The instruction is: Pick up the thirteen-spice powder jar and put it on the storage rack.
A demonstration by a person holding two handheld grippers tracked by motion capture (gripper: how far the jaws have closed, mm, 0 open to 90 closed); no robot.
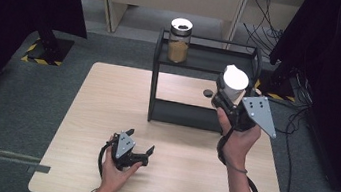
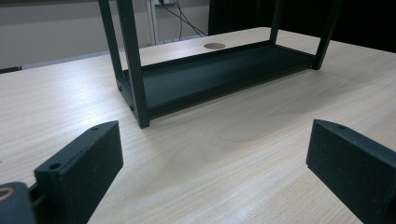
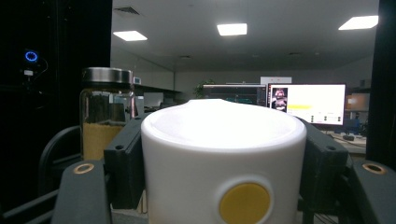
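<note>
My right gripper (image 1: 230, 92) is shut on a white cup (image 1: 234, 83), held upright in the air beside the right end of a black two-level rack (image 1: 191, 114). In the right gripper view the white cup (image 3: 223, 161) sits between both jaws and shows a yellow round spot on its front. A glass jar (image 1: 179, 40) with a metal lid and brown filling stands on the rack's top shelf; the same jar (image 3: 105, 112) appears left of the cup. My left gripper (image 1: 141, 148) rests on the table near the front edge, open and holding nothing. The rack's lower shelf (image 2: 210, 74) lies ahead of its jaws.
A small dark round disc (image 1: 207, 93) lies on the wooden table (image 1: 105, 112) behind the rack's lower shelf. Cables (image 1: 296, 123) trail off the table's right side. Dark curtains stand on both sides. Monitors (image 3: 308, 102) glow far behind the cup.
</note>
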